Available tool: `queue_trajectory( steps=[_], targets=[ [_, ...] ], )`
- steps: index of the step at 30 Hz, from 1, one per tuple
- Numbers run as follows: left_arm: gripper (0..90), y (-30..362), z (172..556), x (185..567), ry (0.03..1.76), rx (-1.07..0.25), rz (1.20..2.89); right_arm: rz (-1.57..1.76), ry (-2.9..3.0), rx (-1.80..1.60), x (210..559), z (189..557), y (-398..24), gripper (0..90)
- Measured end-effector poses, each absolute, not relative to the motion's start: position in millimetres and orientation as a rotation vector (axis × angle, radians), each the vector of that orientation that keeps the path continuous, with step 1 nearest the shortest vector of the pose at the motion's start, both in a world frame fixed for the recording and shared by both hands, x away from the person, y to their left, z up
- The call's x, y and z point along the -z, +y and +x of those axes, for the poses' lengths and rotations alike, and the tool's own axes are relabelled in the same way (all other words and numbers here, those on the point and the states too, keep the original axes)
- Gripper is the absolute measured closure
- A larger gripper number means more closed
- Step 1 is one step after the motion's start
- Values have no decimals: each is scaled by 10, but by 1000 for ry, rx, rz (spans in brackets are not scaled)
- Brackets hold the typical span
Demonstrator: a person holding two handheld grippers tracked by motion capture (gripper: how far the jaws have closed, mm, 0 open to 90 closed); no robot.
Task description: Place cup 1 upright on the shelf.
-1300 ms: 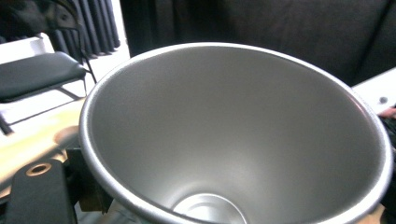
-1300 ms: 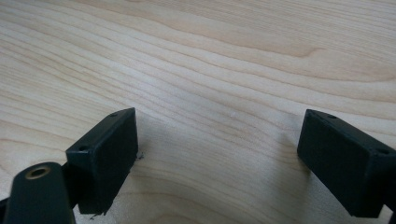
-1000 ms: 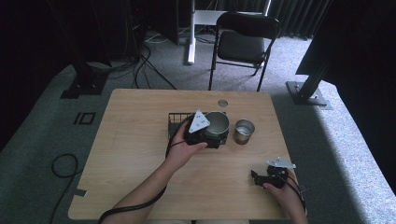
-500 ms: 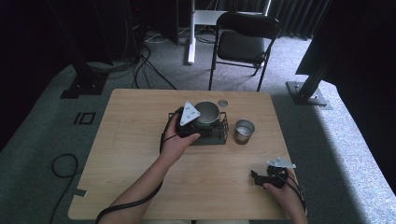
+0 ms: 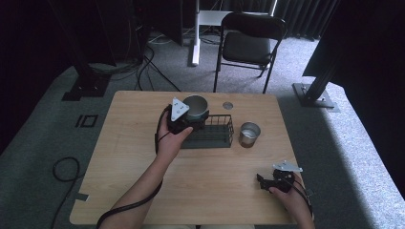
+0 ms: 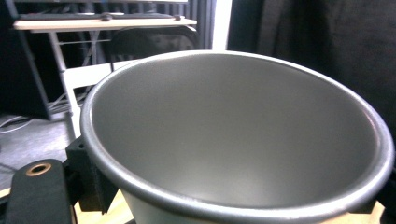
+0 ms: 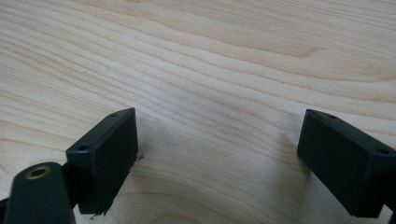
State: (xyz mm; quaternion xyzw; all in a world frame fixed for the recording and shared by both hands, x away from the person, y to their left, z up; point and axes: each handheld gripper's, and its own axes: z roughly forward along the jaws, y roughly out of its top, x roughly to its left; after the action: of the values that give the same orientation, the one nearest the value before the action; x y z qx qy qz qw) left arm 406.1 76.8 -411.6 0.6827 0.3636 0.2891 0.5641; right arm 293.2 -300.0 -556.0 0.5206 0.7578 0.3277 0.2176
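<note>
A grey metal cup (image 5: 195, 106) is clamped between the jaws of my left gripper (image 5: 187, 119), which is shut on it. In the high view the cup hangs upright over the far left corner of the black wire rack (image 5: 213, 132). In the left gripper view the cup's open mouth (image 6: 233, 140) faces the camera, with a black fingertip (image 6: 91, 179) against its left wall. A second metal cup (image 5: 249, 134) stands on the table just right of the rack. My right gripper (image 5: 265, 182) rests open at the near right of the table, with bare wood between its fingertips (image 7: 105, 149).
The wooden table (image 5: 129, 157) has a small round disc (image 5: 228, 105) near its far edge. A black folding chair (image 5: 248, 45) stands beyond the table. Cables (image 5: 62, 171) lie on the grey floor at the left, and stand bases sit at both sides.
My left gripper has carried the metal cup to the left and away from me, from over the rack's middle to its far left corner. The right gripper has stayed put.
</note>
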Motion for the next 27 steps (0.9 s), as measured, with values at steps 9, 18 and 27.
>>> queue_trajectory(
  steps=[9, 18, 27],
  targets=[
    [145, 856, 4220, 4342, 930, -686, 1549, 1442, 2098, -907, 5560, 2932, -3000, 121],
    [145, 894, 4321, 4562, 1015, -715, 1553, 1442, 2098, -907, 5560, 2932, -3000, 120],
    [145, 863, 4391, 4716, 1036, -714, 1599, 1442, 2099, -907, 5560, 2932, -3000, 121]
  ],
)
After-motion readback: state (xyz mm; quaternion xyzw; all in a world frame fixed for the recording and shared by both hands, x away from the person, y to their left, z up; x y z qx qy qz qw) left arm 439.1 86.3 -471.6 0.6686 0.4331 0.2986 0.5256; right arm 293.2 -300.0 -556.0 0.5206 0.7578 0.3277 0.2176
